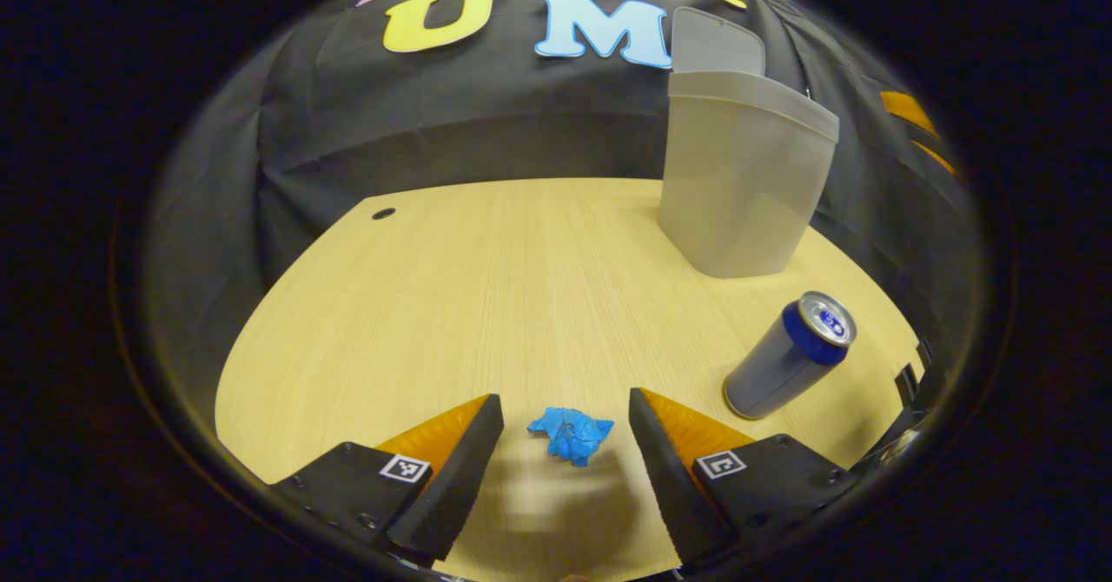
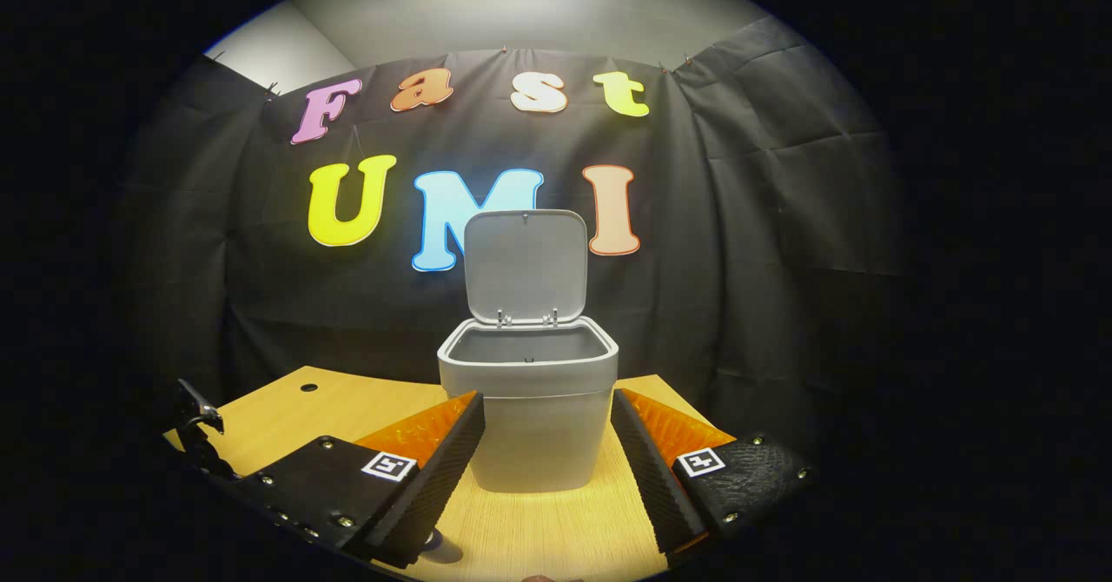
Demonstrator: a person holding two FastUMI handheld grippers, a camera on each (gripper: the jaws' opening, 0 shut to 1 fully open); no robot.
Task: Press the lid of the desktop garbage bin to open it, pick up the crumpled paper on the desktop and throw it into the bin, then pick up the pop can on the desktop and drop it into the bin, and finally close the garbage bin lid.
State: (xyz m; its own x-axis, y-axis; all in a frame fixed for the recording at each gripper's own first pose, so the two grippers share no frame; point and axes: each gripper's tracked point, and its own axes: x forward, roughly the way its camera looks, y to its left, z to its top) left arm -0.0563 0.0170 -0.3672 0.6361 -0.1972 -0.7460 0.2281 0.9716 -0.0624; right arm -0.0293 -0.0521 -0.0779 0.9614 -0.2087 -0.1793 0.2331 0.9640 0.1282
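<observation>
A blue crumpled paper point(image 1: 571, 434) lies on the wooden table point(image 1: 486, 287), between the spread fingers of my left gripper point(image 1: 565, 397), which is open and touches nothing. To its right stands a blue and silver pop can point(image 1: 789, 356). Behind the can is the grey garbage bin point(image 1: 738, 182) with its lid point(image 1: 717, 42) raised. In the right gripper view the bin point(image 2: 528, 417) stands straight ahead, its lid point(image 2: 526, 265) upright and its inside bare as far as I can see. My right gripper point(image 2: 547, 395) hangs open in front of the bin, holding nothing.
A small round hole point(image 1: 383, 214) marks the table's far left corner. Black cloth closes the booth behind and beside the table. A dark piece of the other gripper point(image 2: 195, 421) shows at the table's left edge, and the can's base point(image 2: 441, 549) peeks out under my right gripper's left finger.
</observation>
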